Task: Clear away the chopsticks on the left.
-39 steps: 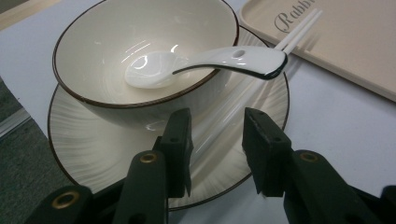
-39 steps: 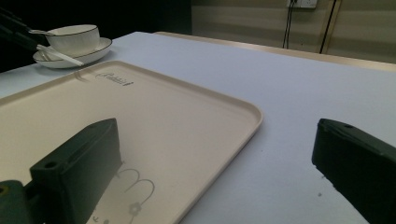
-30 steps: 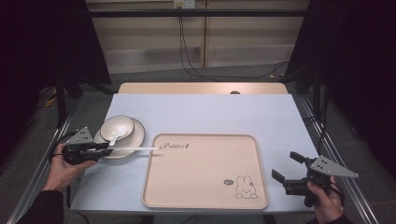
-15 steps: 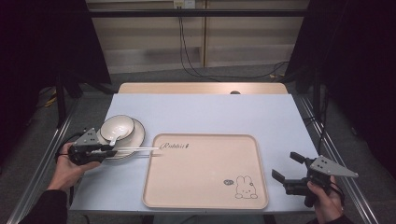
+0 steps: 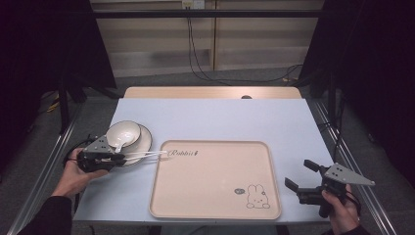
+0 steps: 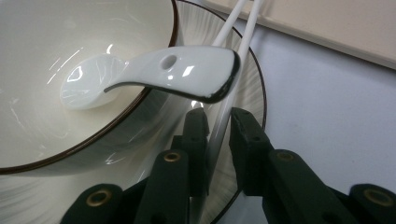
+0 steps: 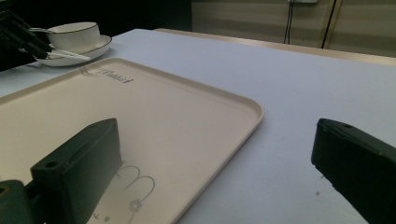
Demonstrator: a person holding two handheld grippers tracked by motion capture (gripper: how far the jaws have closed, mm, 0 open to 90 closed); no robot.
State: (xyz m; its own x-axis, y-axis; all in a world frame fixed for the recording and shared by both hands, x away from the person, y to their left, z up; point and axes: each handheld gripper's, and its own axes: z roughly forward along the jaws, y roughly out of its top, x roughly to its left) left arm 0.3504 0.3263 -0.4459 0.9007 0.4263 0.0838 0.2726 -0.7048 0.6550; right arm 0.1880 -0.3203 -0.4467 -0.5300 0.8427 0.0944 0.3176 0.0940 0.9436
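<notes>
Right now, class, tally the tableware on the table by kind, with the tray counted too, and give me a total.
Bowl: 1
Plate: 1
Spoon: 1
Chopsticks: 2, lying between the left gripper's jaws
Tray: 1
Total: 6

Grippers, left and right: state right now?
Left gripper: jaws set around the pair of white plastic chopsticks on the white saucer; firm grip cannot be told.
Right gripper: open, empty, beside the beige tray.
</notes>
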